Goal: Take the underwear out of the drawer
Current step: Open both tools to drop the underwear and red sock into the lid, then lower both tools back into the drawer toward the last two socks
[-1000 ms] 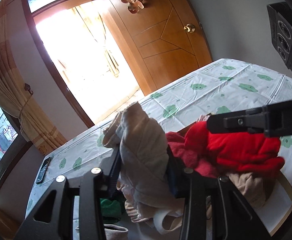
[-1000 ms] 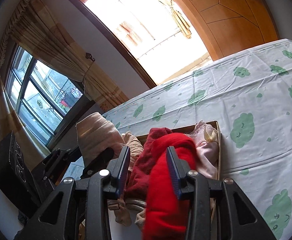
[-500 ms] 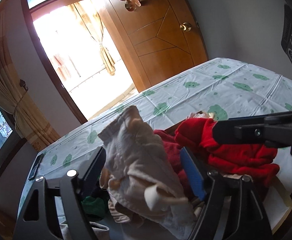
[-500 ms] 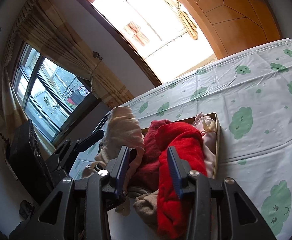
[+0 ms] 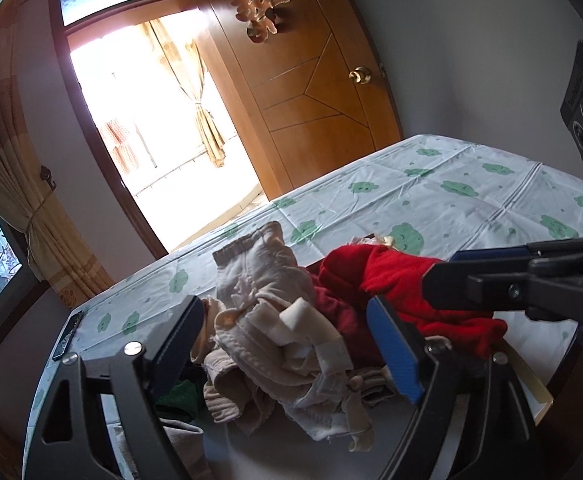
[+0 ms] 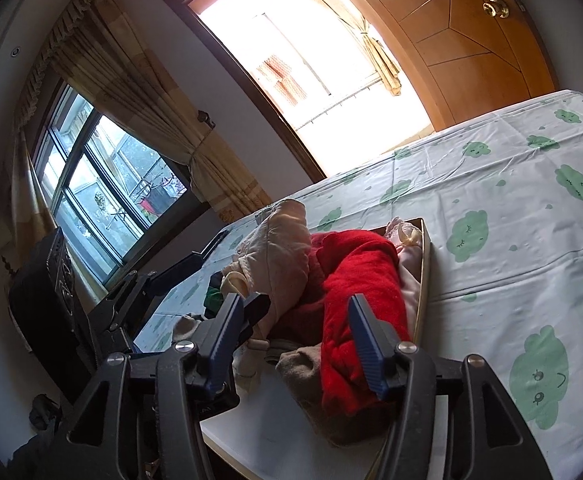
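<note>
Beige underwear [image 5: 267,312] sits slumped between my left claw's [image 5: 291,332] jaws, which have just been opening wide and grip nothing. Red garment [image 6: 359,292] lies between my right claw's [image 6: 295,336] jaws, also just parting, pads clear of it. Both pieces rest heaped on the drawer [image 6: 425,264] on the bed [image 6: 511,208]. I judge each should be regripped at a thick fold before lifting.

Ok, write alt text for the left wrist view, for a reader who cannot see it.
The left gripper, jaws open and just widened, frames a crumpled beige garment lying loose between them. Beside it lies a red garment with the right gripper over it, on a bed sheet with green clouds.
</note>
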Motion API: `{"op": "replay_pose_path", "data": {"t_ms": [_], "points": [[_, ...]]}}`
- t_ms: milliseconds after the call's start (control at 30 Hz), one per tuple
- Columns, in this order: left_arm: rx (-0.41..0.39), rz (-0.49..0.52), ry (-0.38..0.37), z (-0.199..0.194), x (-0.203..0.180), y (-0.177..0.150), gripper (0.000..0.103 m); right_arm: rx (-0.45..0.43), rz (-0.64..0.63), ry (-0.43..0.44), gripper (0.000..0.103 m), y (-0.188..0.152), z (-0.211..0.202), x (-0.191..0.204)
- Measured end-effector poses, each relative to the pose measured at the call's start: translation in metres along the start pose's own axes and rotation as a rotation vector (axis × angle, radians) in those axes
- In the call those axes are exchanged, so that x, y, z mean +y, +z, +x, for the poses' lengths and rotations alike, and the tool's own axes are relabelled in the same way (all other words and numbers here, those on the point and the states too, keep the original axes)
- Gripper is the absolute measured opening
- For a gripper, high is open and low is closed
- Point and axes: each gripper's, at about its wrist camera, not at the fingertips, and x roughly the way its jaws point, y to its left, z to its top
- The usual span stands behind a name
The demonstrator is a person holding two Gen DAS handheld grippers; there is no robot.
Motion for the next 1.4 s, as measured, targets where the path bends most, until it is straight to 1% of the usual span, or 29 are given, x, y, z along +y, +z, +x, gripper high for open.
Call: {"op": "replay_pose_path", "data": {"t_ms": [267,467,567,733,1200,1400], "points": [[-0.011,-0.048,-0.009,-0.006,0.008,-0.011,0.086,-0.002,-0.059,-0.03,0.06,-0.008,0.002,0.009],[-0.027,-0.1,-0.039,-0.019,0.016,-0.022,0.087,0.006,-0.1,-0.038,0.065,-0.018,-0.004,0.018],[-0.036,-0.104,-0.041,-0.027,0.017,-0.029,0.088,0.015,-0.127,-0.03,0.066,-0.025,-0.01,0.025],[-0.034,-0.143,-0.062,-0.038,0.023,-0.042,0.089,0.028,-0.155,-0.011,0.069,-0.039,-0.016,0.036],[-0.027,-0.196,-0.091,-0.067,0.033,-0.077,0.092,0.073,-0.215,0.05,0.071,-0.076,-0.028,0.068],[-0.022,-0.195,-0.087,-0.081,0.041,-0.095,0.092,0.092,-0.253,0.06,0.072,-0.092,-0.03,0.079]]}}
